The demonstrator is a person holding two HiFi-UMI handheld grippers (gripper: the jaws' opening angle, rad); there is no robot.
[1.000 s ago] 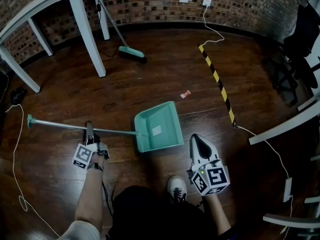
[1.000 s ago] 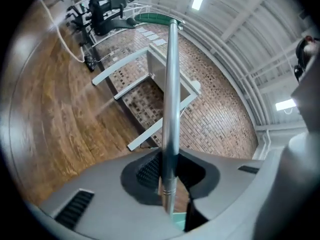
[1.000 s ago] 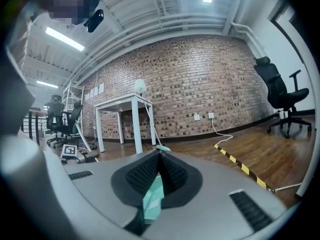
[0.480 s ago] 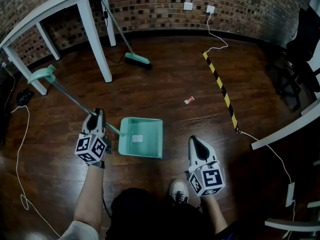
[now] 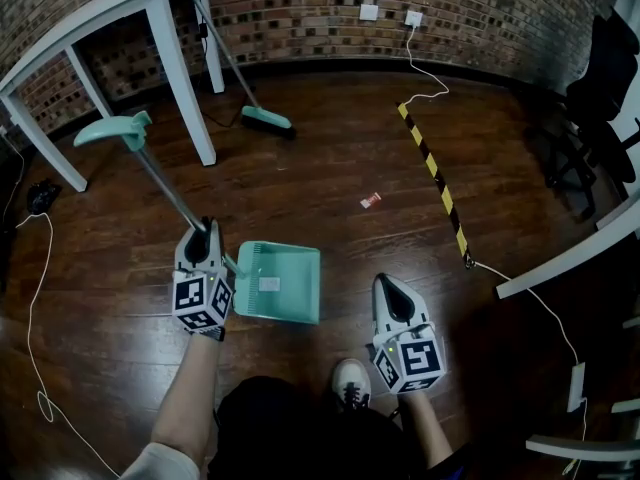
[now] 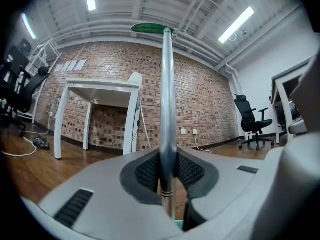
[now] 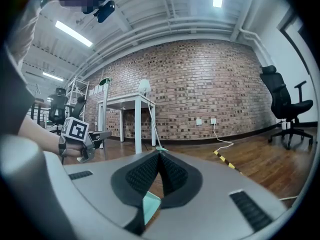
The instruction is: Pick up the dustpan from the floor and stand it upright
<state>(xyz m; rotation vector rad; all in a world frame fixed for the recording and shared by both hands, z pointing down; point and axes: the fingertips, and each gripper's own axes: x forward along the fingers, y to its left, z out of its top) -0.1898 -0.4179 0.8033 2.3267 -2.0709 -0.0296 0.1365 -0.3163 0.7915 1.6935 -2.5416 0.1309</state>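
Head view: right gripper (image 5: 388, 288) hovers with jaws closed on nothing. Beside it, the left gripper (image 5: 203, 238) jaws clamp the metal handle (image 5: 160, 180) of the dustpan (image 5: 282, 286), pan low near the floor (image 5: 330, 168). Beyond, a broom (image 5: 266, 119) leans by a white table (image 5: 180, 78).

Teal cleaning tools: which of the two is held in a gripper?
The dustpan: the left gripper is clamped on its metal handle. The broom stands by the brick wall, touched by neither gripper.

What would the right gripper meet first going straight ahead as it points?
Nothing close: the right gripper aims over open floor toward the broom head by the wall, probably first; depth is unclear.
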